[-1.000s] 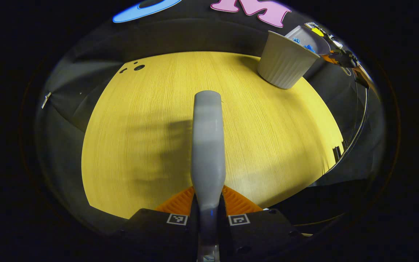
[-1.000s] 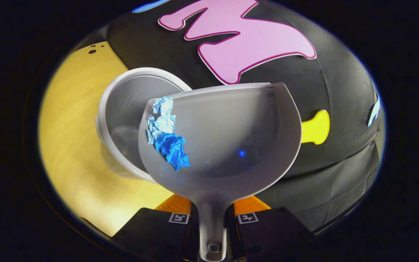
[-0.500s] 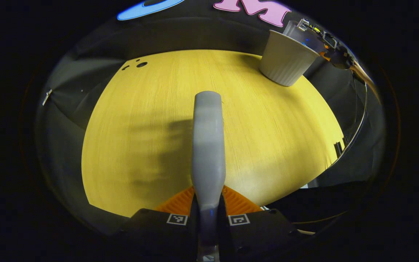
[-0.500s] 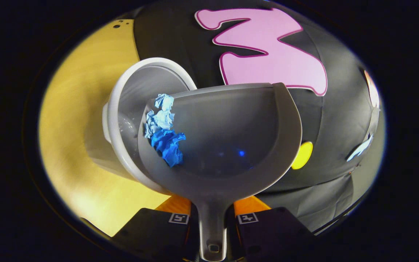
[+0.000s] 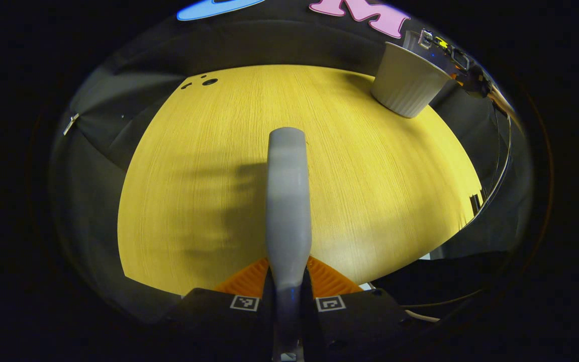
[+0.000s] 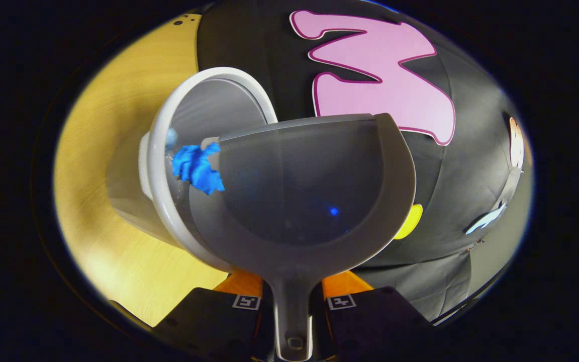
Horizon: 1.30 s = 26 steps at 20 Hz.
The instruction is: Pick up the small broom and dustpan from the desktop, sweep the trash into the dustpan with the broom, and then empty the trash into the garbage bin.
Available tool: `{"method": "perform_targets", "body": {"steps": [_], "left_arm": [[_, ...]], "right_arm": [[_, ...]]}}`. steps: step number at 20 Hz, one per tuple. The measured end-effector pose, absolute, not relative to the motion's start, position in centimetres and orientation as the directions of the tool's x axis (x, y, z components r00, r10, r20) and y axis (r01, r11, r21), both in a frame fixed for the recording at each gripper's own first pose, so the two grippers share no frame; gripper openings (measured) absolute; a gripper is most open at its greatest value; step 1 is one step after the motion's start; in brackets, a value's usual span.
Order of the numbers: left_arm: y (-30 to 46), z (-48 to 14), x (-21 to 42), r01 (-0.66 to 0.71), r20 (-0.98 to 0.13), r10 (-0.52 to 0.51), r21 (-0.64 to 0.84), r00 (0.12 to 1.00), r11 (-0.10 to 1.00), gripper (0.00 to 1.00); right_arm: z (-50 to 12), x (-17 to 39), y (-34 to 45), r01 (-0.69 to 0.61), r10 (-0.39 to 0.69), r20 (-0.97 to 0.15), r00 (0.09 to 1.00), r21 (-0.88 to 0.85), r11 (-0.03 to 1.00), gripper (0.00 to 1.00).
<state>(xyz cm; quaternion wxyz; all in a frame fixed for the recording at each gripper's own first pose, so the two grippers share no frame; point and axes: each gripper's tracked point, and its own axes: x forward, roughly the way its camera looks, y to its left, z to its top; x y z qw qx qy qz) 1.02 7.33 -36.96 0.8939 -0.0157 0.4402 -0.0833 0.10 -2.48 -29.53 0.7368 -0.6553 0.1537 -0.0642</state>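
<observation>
My right gripper (image 6: 292, 301) is shut on the handle of the grey dustpan (image 6: 314, 201), which is tipped sideways over the white garbage bin (image 6: 204, 105). A dark blue paper scrap (image 6: 196, 168) is sliding off the pan's left edge into the bin, and a pale blue scrap (image 6: 171, 137) is dropping inside it. My left gripper (image 5: 288, 303) is shut on the grey broom (image 5: 287, 201), held above the wooden desktop (image 5: 370, 181). In the left gripper view the bin (image 5: 406, 83) stands at the far right of the desktop, with the dustpan (image 5: 422, 42) and the right gripper (image 5: 470, 80) behind it.
The desktop (image 6: 113, 241) ends at black cloth on all sides. Small dark holes (image 5: 204, 82) mark its far left corner. A cable (image 5: 500, 166) hangs past the right edge.
The dustpan has tipped further over the bin. Both paper scraps have slid off its left side, the pale one falling into the bin. The broom has held almost still.
</observation>
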Motion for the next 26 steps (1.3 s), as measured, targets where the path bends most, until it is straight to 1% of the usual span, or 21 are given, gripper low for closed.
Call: {"method": "perform_targets", "body": {"steps": [1, 3, 5, 8, 11, 14, 15, 16, 17, 19, 20, 23, 24, 25, 26], "left_arm": [[7.3, -37.0, 1.1, 0.133, -0.782, -0.165, -0.105, 0.601, 0.985, 0.27], [7.3, -37.0, 1.4, 0.134, -0.777, -0.168, -0.109, 0.607, 0.985, 0.27], [7.2, -36.8, 1.7, 0.134, -0.771, -0.165, -0.105, 0.615, 0.985, 0.27], [7.0, -36.4, 2.4, 0.12, -0.759, -0.163, -0.112, 0.63, 0.986, 0.27], [6.6, -36.2, 3.0, 0.11, -0.75, -0.168, -0.127, 0.64, 0.986, 0.27], [6.7, -35.8, 3.3, 0.099, -0.74, -0.156, -0.12, 0.654, 0.988, 0.27], [6.9, -35.7, 3.7, 0.095, -0.735, -0.148, -0.114, 0.661, 0.989, 0.27], [7.0, -35.6, 4.0, 0.09, -0.728, -0.14, -0.108, 0.671, 0.99, 0.3], [7.0, -35.6, 4.2, 0.083, -0.724, -0.132, -0.103, 0.677, 0.991, 0.24], [7.1, -35.6, 4.3, 0.072, -0.725, -0.121, -0.098, 0.678, 0.993, 0.3], [7.1, -35.6, 4.2, 0.071, -0.725, -0.117, -0.094, 0.678, 0.993, 0.27], [7.2, -35.3, 4.2, 0.068, -0.726, -0.1, -0.073, 0.681, 0.995, 0.27], [7.2, -35.3, 4.3, 0.068, -0.727, -0.095, -0.066, 0.681, 0.995, 0.3], [7.3, -35.3, 4.3, 0.068, -0.729, -0.09, -0.06, 0.679, 0.996, 0.27], [7.2, -35.3, 4.3, 0.068, -0.73, -0.092, -0.062, 0.678, 0.996, 0.27]], "right_arm": [[-29.5, -0.1, -2.5, -0.105, -0.297, -0.149, 0.943, -0.982, 0.158, 0.33], [-28.9, -1.1, -2.9, -0.095, -0.309, -0.168, 0.936, -0.966, 0.239, 0.33], [-28.0, -2.1, -3.0, -0.089, -0.319, -0.214, 0.923, -0.927, 0.364, 0.33], [-25.9, -3.8, -2.9, -0.062, -0.302, -0.272, 0.914, -0.827, 0.559, 0.33], [-24.2, -5.7, -2.0, -0.059, -0.241, -0.333, 0.912, -0.686, 0.725, 0.33], [-22.5, -7.9, -0.5, -0.08, -0.149, -0.37, 0.917, -0.537, 0.84, 0.33], [-22.5, -8.2, 0.0, -0.095, -0.115, -0.385, 0.916, -0.485, 0.869, 0.33], [-23.3, -7.9, 0.1, -0.123, -0.072, -0.411, 0.909, -0.429, 0.895, 0.33], [-24.0, -8.0, 0.5, -0.154, -0.031, -0.443, 0.896, -0.376, 0.914, 0.33], [-26.0, -8.5, 0.5, -0.203, 0.031, -0.505, 0.863, -0.29, 0.935, 0.33], [-27.0, -8.6, 0.7, -0.229, 0.058, -0.539, 0.84, -0.256, 0.939, 0.33], [-29.2, -8.8, 0.2, -0.311, 0.143, -0.628, 0.765, -0.165, 0.936, 0.33], [-29.0, -8.7, 0.3, -0.328, 0.173, -0.646, 0.744, -0.126, 0.936, 0.33], [-29.0, -8.6, 0.2, -0.343, 0.195, -0.657, 0.728, -0.103, 0.933, 0.33], [-29.1, -8.6, -0.1, -0.354, 0.204, -0.669, 0.715, -0.094, 0.931, 0.33]]}}
